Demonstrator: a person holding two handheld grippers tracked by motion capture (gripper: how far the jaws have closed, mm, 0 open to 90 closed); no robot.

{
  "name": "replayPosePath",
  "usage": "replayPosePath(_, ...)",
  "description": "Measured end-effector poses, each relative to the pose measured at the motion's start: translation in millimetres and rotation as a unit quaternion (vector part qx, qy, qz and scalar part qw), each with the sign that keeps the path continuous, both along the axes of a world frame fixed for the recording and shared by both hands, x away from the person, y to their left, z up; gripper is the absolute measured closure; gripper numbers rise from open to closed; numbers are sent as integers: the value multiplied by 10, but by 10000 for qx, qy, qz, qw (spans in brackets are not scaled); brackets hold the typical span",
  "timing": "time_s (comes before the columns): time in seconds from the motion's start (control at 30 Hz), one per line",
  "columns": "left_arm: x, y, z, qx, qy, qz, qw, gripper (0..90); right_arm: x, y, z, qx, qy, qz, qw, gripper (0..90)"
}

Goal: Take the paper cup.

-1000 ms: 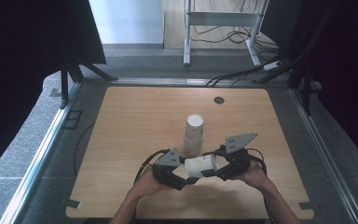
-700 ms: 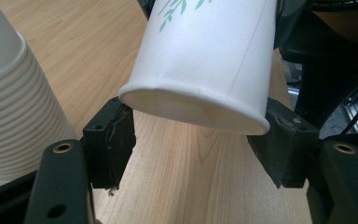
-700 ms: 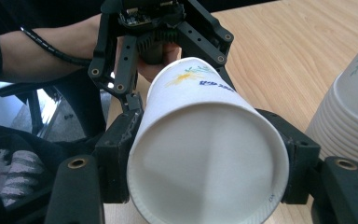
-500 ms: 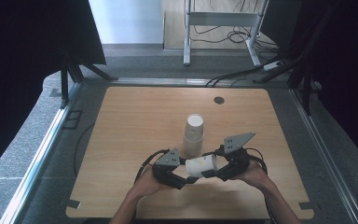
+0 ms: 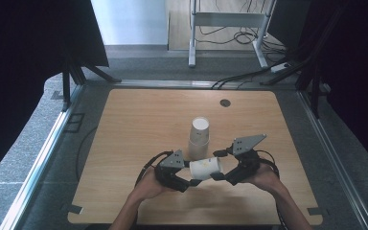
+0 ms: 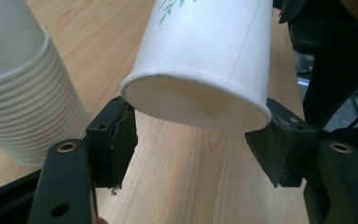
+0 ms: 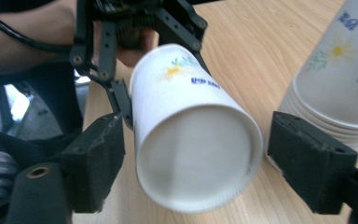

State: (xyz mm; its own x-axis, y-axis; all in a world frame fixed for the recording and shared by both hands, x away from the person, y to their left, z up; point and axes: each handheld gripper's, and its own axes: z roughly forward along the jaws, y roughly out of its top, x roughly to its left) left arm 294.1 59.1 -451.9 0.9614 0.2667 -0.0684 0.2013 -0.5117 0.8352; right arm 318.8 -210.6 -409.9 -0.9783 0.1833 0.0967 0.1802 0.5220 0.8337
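While the single paper cup (image 5: 206, 167) hangs on its side just above the wooden table (image 5: 139, 124), between my two hands near the front edge, I read the handover like this. My left gripper (image 5: 184, 179) is clamped on the cup's rim end; in the left gripper view both pads press against the wall just behind the open mouth (image 6: 193, 105). My right gripper (image 5: 220, 176) has just been opening, and in the right gripper view the closed base (image 7: 198, 161) sits between the jaws with a gap showing on each side, so that one has let go.

I judge the cup to be very light, thin-walled and easy to crush, most of all near the mouth, where only the rolled rim stiffens it. The base end, backed by its bottom disc, looks like the firmer place to take hold, and a gentle squeeze across the wall should do; the coated paper may be a little slippery.

Its long axis lies roughly level, running from left to right across the table, mouth toward the left hand and base toward the right. The stack of paper cups (image 5: 199, 139) stands upside down just behind it, close but seemingly not touching.
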Motion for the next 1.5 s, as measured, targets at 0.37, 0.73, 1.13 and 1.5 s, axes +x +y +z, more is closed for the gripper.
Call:
replayPosePath(0.37, 55, 7, 146, 865, -17, -30, 9962, 339, -36, -18, 6, -709, -344, -229, 9966, 135)
replayPosePath(0.73, 89, -117, 331, 1857, -202, -226, 9821, 339, -92, 109, 17, -1282, -612, -58, 9898, 136)
replayPosePath(1.13, 102, -294, 417, 2414, -345, -429, 9689, 340, -95, 320, -42, -1889, -734, 132, 9792, 163)
replayPosePath(1.5, 100, -406, 410, 2735, -414, -499, 9597, 340, -79, 445, -118, -2211, -672, 275, 9725, 247)
